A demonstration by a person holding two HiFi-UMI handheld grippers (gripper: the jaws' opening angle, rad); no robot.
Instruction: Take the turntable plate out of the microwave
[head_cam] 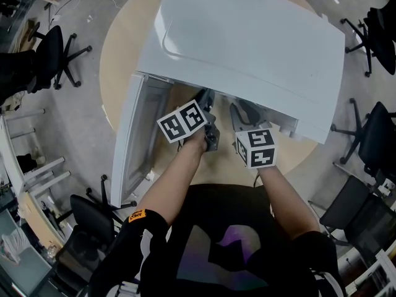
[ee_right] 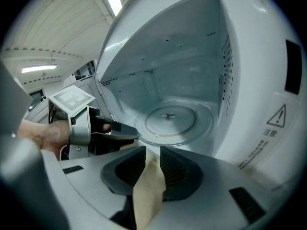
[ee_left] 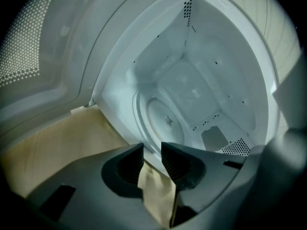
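Now plate (ee_right: pixel 168 121) in microwave (head_cam: pixel 247 42); R gripper (ee_right: pixel 152 150) jaws apart, empty.

Clear glass turntable plate (ee_right: pixel 170 119) inside glossy white microwave (head_cam: pixel 247 42); matt wooden table (head_cam: pixel 120 51).

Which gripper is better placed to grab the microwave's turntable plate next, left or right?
Probably right. The right gripper is open, empty and squarely faces the near rim of the turntable plate. The left gripper, also open, approaches it at an angle.
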